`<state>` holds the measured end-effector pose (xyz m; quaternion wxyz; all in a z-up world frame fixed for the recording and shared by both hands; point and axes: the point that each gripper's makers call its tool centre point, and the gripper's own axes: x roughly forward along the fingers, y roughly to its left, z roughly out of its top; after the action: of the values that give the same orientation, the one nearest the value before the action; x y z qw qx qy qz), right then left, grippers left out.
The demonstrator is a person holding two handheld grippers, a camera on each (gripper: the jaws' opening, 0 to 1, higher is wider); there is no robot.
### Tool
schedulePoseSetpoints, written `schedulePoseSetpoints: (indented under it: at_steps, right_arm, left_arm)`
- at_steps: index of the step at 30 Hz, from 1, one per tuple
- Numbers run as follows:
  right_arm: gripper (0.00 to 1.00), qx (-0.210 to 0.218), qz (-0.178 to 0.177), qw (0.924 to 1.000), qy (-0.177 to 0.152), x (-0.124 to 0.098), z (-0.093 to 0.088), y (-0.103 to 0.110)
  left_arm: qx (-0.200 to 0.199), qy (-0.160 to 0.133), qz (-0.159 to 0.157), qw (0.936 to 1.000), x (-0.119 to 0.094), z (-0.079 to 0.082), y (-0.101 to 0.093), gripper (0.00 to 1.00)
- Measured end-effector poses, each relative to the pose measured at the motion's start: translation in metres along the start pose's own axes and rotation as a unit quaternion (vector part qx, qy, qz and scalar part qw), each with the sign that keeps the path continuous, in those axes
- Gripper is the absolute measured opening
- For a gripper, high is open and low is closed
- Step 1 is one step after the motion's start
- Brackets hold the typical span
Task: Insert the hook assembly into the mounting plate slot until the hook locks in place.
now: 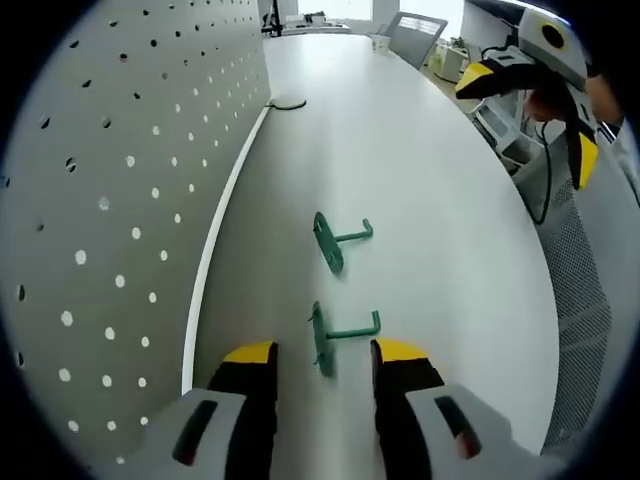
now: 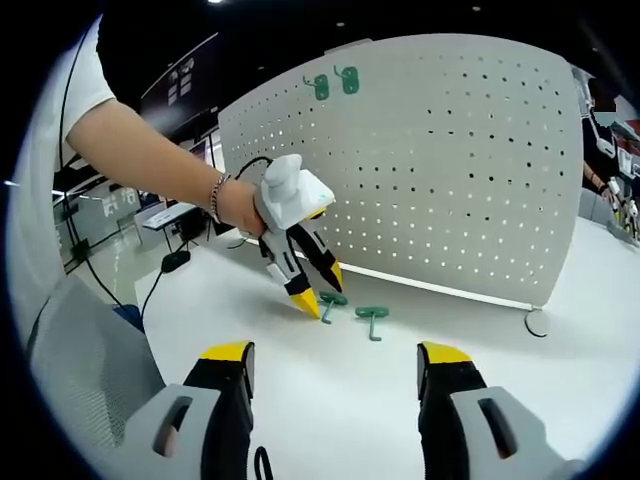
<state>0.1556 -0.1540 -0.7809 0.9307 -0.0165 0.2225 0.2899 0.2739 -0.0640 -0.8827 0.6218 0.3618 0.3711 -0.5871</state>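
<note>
Two green hooks lie on the white table (image 1: pixel 450 250) in front of the white pegboard (image 1: pixel 110 200). The near hook (image 1: pixel 338 335) rests just ahead of my open left gripper (image 1: pixel 325 355), roughly between its yellow fingertips (image 1: pixel 250 353). The far hook (image 1: pixel 338 240) lies further ahead. In the right gripper view, a hand holds the left gripper (image 2: pixel 322 290) tip-down and open over one hook (image 2: pixel 333 300), with the other hook (image 2: pixel 373 316) beside it. My right gripper (image 2: pixel 336 353) stands open and holds nothing, back from the hooks. The right gripper (image 1: pixel 530 65) hangs at the top right.
Two more green hooks (image 2: pixel 333 82) hang high on the pegboard (image 2: pixel 450 170). A thin black cable loop (image 1: pixel 287 103) lies by the board's foot. A grey mesh chair (image 2: pixel 90 370) stands at the left. The table's curved edge (image 1: pixel 545 300) runs along the right.
</note>
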Motion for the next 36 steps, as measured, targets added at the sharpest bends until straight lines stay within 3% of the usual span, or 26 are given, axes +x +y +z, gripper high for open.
schedulePoseSetpoints:
  at_steps: [7, 20, 36]
  right_arm:
    - [0.62, 0.0, -0.002, 1.0, 0.0, -0.0005, 0.0001, -0.0009]
    - [0.62, 0.004, -0.008, 1.0, -0.003, -0.0016, 0.0013, -0.0034]
    - [0.61, 0.002, -0.009, 1.0, -0.004, -0.0018, 0.0016, -0.0041]
  left_arm:
    - [-0.017, 0.001, 0.013, 0.9998, -0.0008, -0.0008, 0.002, 0.2]
    - [-0.031, -0.002, 0.024, 0.9992, -0.0013, -0.0014, 0.0022, 0.06]
    - [-0.034, 0.007, 0.024, 0.9991, -0.0028, -0.0048, 0.0007, 0.1]
